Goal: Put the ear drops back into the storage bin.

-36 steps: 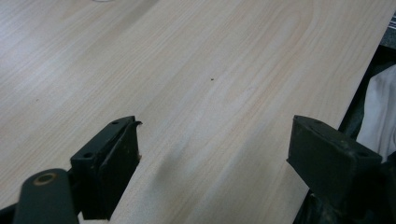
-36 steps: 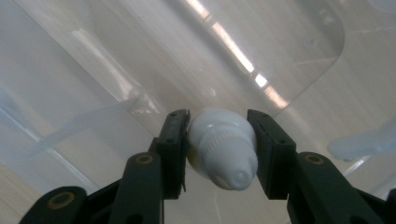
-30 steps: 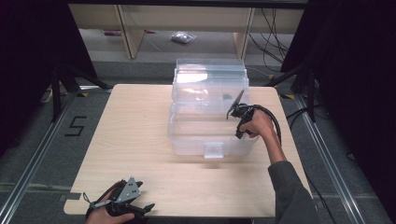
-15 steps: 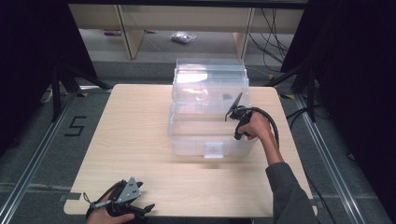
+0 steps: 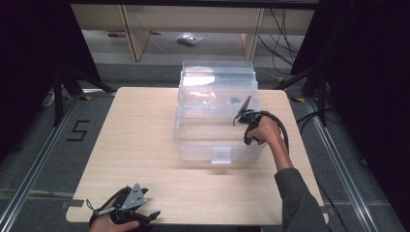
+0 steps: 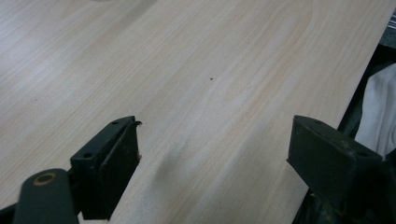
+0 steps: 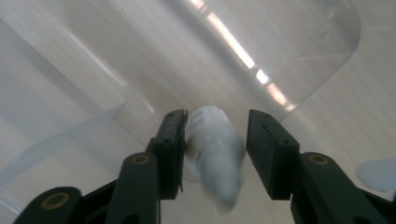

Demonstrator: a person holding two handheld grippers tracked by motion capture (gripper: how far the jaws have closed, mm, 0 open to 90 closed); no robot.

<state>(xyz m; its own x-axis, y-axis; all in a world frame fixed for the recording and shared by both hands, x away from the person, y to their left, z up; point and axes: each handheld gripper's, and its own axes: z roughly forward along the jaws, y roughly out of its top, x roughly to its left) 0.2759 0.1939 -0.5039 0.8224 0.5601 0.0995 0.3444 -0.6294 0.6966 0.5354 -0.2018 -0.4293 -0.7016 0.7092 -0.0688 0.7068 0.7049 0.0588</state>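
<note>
A clear plastic bin with its lid raised stands on the back middle of the wooden table. My right gripper hovers over the bin's right side, pointing into it. In the right gripper view its jaws stand apart around a white cylindrical object, which is motion-blurred and leaves a thin gap at the right jaw; the clear bin wall lies behind. At the table's front left edge my left gripper rests low, open over the bare wood.
A wooden shelf frame stands on the floor behind the table, with a small bag lying near it. Black cables hang at the back right. Floor rails run along both sides of the table.
My right gripper has shifted slightly left and lower over the bin. The left gripper has stayed put.
</note>
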